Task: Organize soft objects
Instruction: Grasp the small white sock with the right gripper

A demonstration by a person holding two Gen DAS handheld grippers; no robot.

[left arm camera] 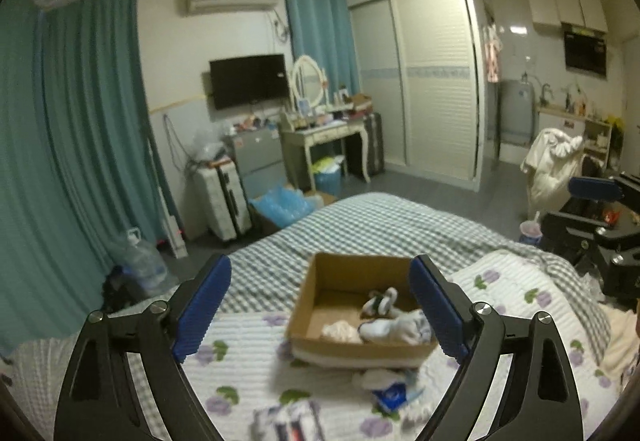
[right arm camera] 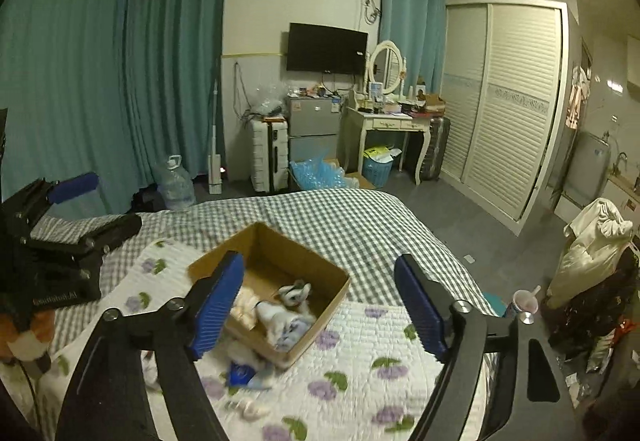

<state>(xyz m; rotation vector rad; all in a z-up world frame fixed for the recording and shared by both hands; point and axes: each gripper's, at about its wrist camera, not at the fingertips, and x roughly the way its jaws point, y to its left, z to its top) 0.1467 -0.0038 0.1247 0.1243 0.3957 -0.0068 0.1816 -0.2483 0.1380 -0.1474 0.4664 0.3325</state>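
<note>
1. A cardboard box point(left arm camera: 320, 305) sits open on the bed point(left arm camera: 372, 221), resting on a white quilt with purple flowers point(left arm camera: 240, 373), which lies over a grey checked cover.
2. Inside the box, toward its right and near side in the left wrist view, lies a small heap of soft things point(left arm camera: 384, 315): rolled white and dark pieces, plus a pale crumpled one (too blurred to name each).
3. Just in front of the box, on the quilt, more soft items point(left arm camera: 390, 387) lie loose, one with a blue patch.
4. The left tongs point(left arm camera: 320, 315) hover above the near part of the bed, blue pads spread wide, nothing between them; the box shows in the gap.
5. The right tongs point(right arm camera: 320, 315) hang to the right of the box, likewise wide apart and empty.
6. Far across the room stand a dressing table with an oval mirror point(right arm camera: 386, 67), a wall television point(right arm camera: 326, 48) and a white louvred wardrobe point(right arm camera: 508, 105).
</note>
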